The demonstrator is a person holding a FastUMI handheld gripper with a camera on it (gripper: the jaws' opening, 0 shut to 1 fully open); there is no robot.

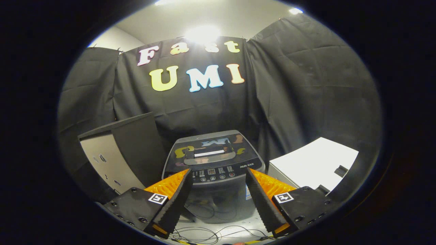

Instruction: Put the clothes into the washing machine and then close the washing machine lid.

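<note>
A small top-loading washing machine (214, 160) stands just beyond my fingers, its dark glossy lid (211, 146) lying flat and shut, with a row of buttons along its front edge. My gripper (218, 175) is open, its two fingers spread wide to either side of the machine's control panel, with nothing between them. It hovers above and in front of the machine, apart from it.
A dark cabinet with a pale side panel (117, 154) stands left of the machine. A white box-like surface (315, 163) sits to its right. Loose cables (204, 233) lie on the pale floor below the fingers. Black cloth walls close the booth behind.
</note>
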